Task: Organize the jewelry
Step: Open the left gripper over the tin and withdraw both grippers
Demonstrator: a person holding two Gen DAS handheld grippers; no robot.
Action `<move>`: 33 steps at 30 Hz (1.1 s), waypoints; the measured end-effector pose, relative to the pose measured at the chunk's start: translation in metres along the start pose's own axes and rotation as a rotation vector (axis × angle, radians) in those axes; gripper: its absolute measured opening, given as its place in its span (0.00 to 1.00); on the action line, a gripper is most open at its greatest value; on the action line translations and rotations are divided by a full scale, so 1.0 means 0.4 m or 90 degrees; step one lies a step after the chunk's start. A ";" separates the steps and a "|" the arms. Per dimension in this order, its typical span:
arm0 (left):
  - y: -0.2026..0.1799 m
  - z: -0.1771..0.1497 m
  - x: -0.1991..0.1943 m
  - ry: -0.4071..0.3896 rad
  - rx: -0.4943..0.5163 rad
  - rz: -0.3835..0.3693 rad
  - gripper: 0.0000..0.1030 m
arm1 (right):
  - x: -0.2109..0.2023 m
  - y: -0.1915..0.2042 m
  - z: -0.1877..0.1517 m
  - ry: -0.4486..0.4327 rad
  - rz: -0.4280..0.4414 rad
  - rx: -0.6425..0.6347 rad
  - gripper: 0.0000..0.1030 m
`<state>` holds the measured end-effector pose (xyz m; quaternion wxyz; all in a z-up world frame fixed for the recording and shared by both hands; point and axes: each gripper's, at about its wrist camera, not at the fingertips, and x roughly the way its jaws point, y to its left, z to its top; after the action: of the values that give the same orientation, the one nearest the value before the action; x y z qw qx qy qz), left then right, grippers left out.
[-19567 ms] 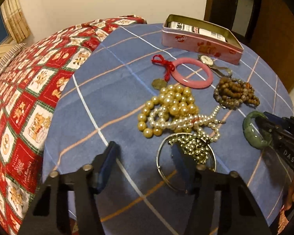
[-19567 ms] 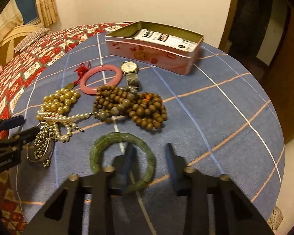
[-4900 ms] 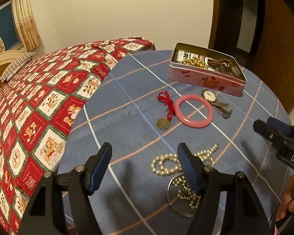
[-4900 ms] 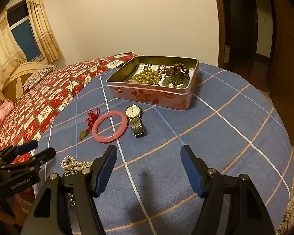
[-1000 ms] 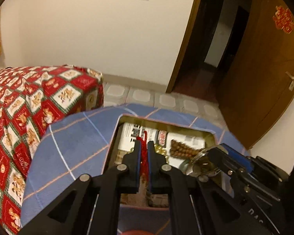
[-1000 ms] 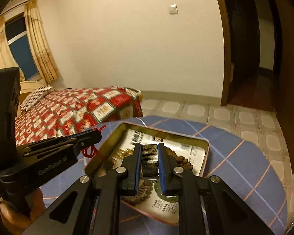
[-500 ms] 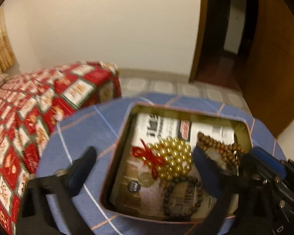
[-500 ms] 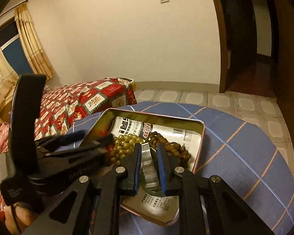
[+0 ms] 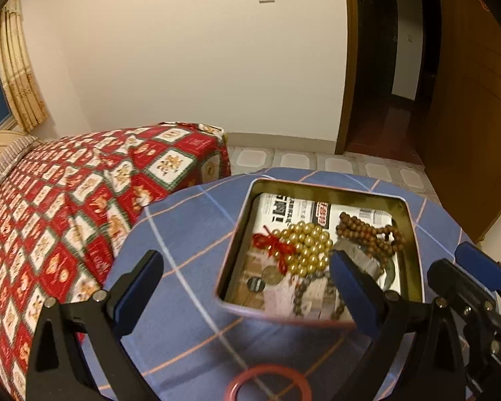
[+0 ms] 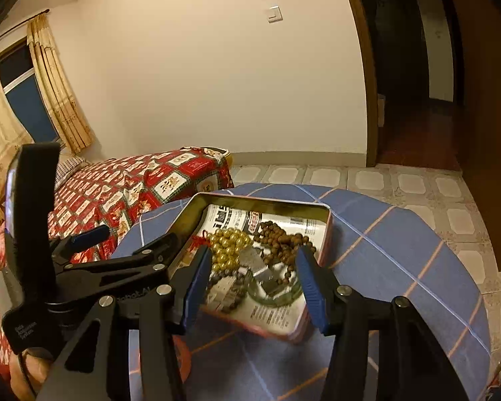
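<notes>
We hold both tools above a round table covered in a blue cloth with orange and white lines, and both sets of tongs are released, gripping nothing. The left gripper has its blue-padded fingers spread wide over the near part of the table, one finger over bare cloth and the other overlapping the near right part of the tin. The right gripper is likewise spread, its fingers straddling the near end of the tin.

The open rectangular pink tin lined with printed paper sits toward the far edge of the table. Inside it we see a bunch of gold-coloured beads near the middle, with a red knotted cord touching its left side and a round bronze pendant just below that cord. A string of brown wooden beads lies in the far right part of the tin. In the right wrist view a silver metal-band wristwatch rests between the gold and brown beads, above a green jade bangle at the tin's near end.

A pink ring-shaped bangle lies on the cloth at the table's near edge, outside the tin. A bed with a red patterned quilt stands beside the table's left edge.
</notes>
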<state>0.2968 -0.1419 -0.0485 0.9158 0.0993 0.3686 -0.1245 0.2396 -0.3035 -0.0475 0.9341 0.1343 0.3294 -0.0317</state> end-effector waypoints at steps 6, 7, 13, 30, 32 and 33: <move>0.022 -0.050 -0.076 -0.015 -0.011 0.010 1.00 | -0.048 0.018 -0.052 0.008 -0.002 0.004 0.52; 0.024 -0.059 -0.085 -0.017 -0.010 0.013 1.00 | -0.054 0.018 -0.060 0.009 -0.001 0.006 0.52; 0.034 -0.120 -0.142 -0.022 -0.015 0.022 1.00 | -0.101 0.031 -0.123 0.018 0.007 0.010 0.52; 0.084 -0.264 -0.258 -0.057 -0.045 0.040 1.00 | -0.189 0.063 -0.215 0.017 -0.009 -0.016 0.52; 0.095 -0.283 -0.264 -0.056 -0.054 0.039 1.00 | -0.197 0.064 -0.223 0.017 -0.011 -0.020 0.52; 0.100 -0.291 -0.266 -0.056 -0.058 0.039 1.00 | -0.199 0.064 -0.225 0.017 -0.011 -0.021 0.52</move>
<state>0.1588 -0.0556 -0.0530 0.9380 0.0634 0.3303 -0.0839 0.1268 -0.2566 -0.0591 0.9314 0.1161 0.3436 -0.0325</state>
